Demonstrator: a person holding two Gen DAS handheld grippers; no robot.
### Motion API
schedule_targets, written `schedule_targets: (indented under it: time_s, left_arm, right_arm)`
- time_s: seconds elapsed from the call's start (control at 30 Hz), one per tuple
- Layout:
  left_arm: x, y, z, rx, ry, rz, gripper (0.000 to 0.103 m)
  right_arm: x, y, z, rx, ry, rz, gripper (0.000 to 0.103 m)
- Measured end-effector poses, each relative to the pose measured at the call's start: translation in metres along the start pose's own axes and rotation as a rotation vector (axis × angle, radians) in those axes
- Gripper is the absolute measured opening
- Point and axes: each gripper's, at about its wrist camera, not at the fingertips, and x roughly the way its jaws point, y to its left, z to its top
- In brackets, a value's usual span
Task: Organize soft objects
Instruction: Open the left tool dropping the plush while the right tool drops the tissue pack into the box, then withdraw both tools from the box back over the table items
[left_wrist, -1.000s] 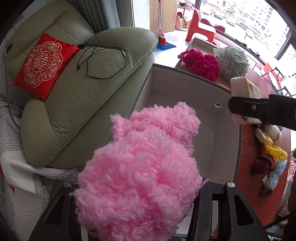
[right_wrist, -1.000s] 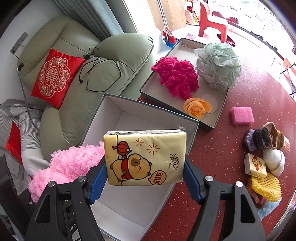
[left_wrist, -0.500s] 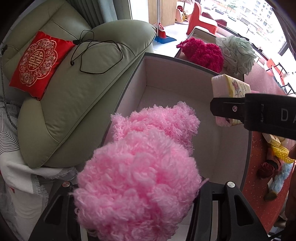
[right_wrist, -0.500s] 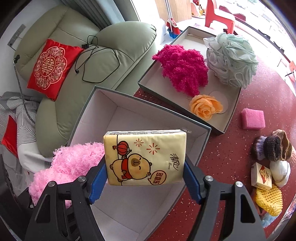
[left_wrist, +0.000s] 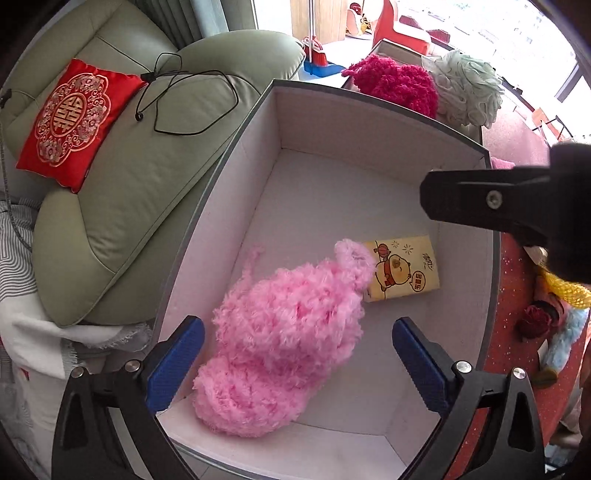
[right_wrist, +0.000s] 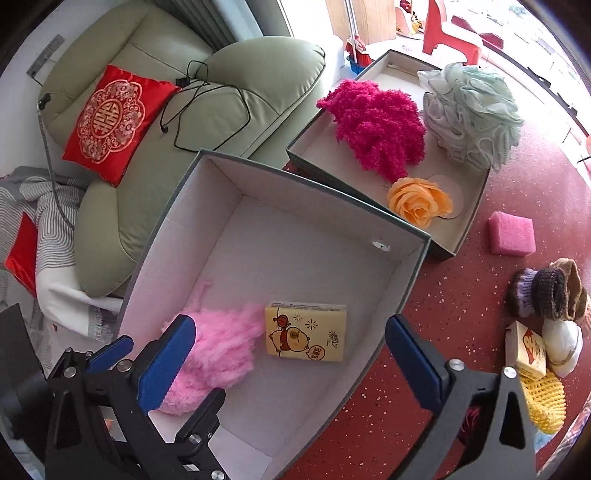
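Both grippers, left gripper (left_wrist: 295, 354) and right gripper (right_wrist: 288, 354), just opened; pink fluff (left_wrist: 284, 343) and tissue pack (right_wrist: 306, 338) lie below.

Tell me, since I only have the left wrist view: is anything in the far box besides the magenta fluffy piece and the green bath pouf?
Observer: Yes. An orange fabric rose lies in that shallow box, in front of the magenta fluffy piece.
Operator: Anything loose on the table near that box?
Observer: A pink sponge sits on the red table to the box's right, apart from it.
Operator: I see only one arm of the right tongs. Are they open?
Observer: The right tongs are open and have just been opening, with nothing gripped. The tissue pack lies free on the deep box floor.
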Motion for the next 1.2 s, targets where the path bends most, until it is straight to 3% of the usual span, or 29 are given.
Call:
schedule_targets:
  time_s: [0.13,0.47,0.57,0.8,0.97,1.2]
  left_arm:
    - [-0.007,0.004,0.000,-0.022,0.009,-0.048,0.102]
    - [-0.022,-0.011,-0.011,0.037,0.013,-0.035,0.102]
    - [-0.017,-0.016,-0.015,0.069,0.051,-0.034,0.102]
    - [0.010,-0.039,-0.045,0.249,0.178,-0.003,0.102]
    - [0.022,-0.057,-0.070,0.411,0.227,0.027,0.102]
    - [0.019,-0.045,-0.075,0.450,0.239,0.010,0.102]
  right_arm:
    - [-0.018,-0.009,-0.011,0.036,-0.024,-0.019,0.103]
    - [-0.050,-0.034,-0.051,0.144,-0.023,-0.040,0.103]
    - [-0.054,-0.036,-0.065,0.169,-0.026,-0.042,0.103]
    - [-0.065,-0.049,-0.095,0.225,-0.023,-0.036,0.103]
    - [-0.069,-0.062,-0.115,0.285,-0.017,-0.038,0.103]
    - [-0.078,-0.074,-0.130,0.323,-0.023,-0.043,0.103]
